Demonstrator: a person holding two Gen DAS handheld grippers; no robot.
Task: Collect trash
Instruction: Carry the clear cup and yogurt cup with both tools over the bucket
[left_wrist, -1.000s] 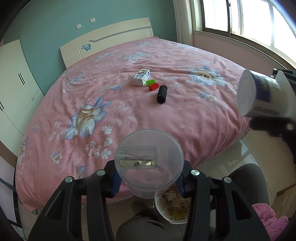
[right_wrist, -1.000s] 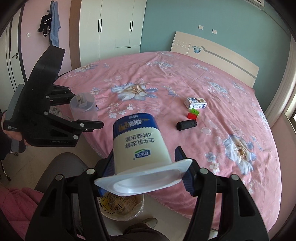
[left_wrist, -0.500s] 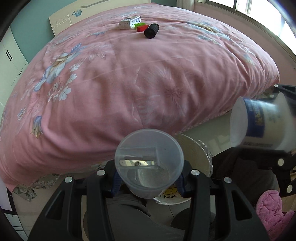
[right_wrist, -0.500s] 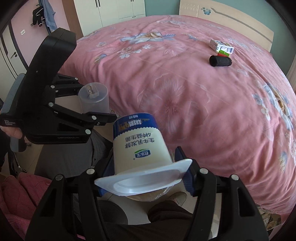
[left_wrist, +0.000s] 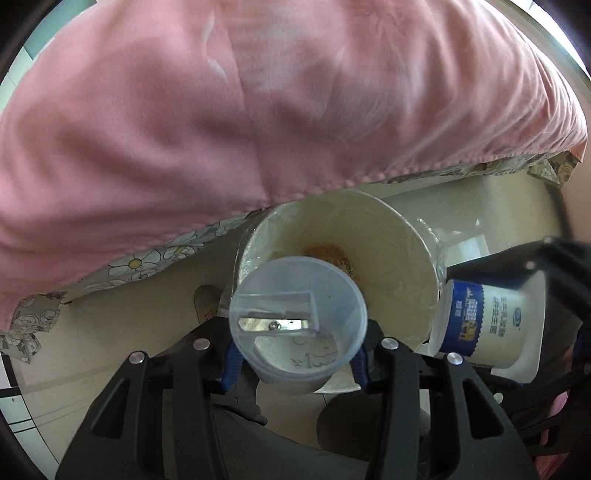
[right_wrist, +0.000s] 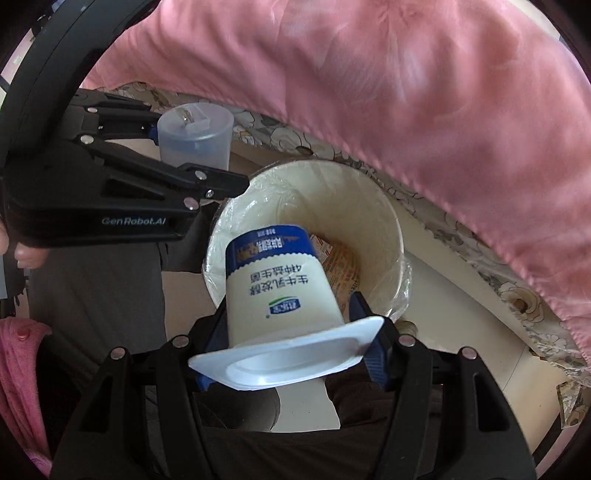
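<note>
You are at the drop step. Your left gripper (left_wrist: 297, 356) clamps the clear sharpener cup (left_wrist: 298, 325); your right gripper (right_wrist: 288, 334) clamps the yogurt cup (right_wrist: 282, 291). Both hang over the lined bin (right_wrist: 380, 206). Next, part the fingers squarely above its mouth.

A pale tiled floor (left_wrist: 122, 295) is seen below the bed (right_wrist: 424, 92), which is draped in a pink quilt with a floral sheet edge hanging beneath. On the floor, just beside the bed's edge, a cream bin (right_wrist: 369, 192) is set (lined with clear plastic); a printed wrapper (right_wrist: 343, 266) is seen lying inside it.
</note>
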